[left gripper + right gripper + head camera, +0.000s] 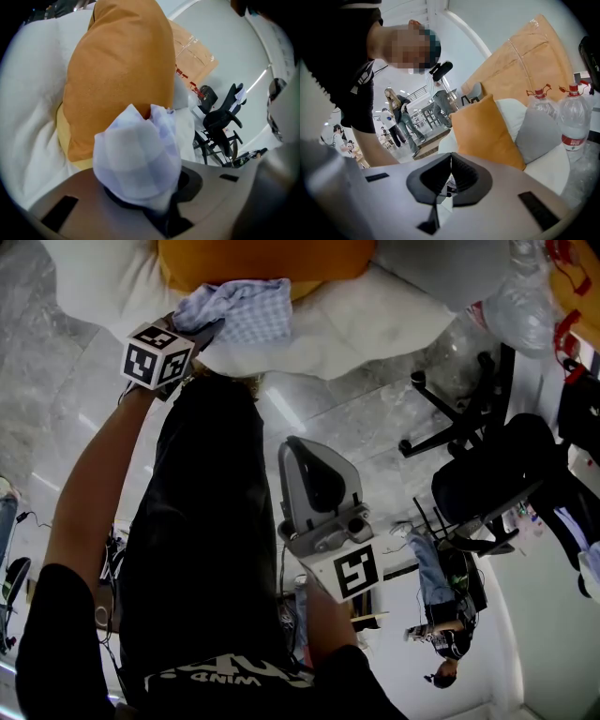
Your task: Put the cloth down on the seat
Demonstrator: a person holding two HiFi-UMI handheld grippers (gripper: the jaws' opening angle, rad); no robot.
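Observation:
A blue-and-white checked cloth [246, 307] [138, 159] hangs bunched in my left gripper [208, 332] [145, 190], which is shut on it. The cloth hides the jaw tips in the left gripper view. It hovers at the front edge of the white padded seat [375, 324] [33, 117], right below an orange cushion [262, 259] [117, 70]. Whether the cloth rests on the seat I cannot tell. My right gripper [292, 448] [451, 158] is held back over the floor, well short of the seat, its jaws shut with nothing between them.
A grey cushion [536, 131] and two large water bottles [574, 122] stand at the seat's right end. A black office chair [487, 474] is on the marble floor to the right. People [396, 117] stand far behind. A brown cardboard sheet [194, 58] leans behind the seat.

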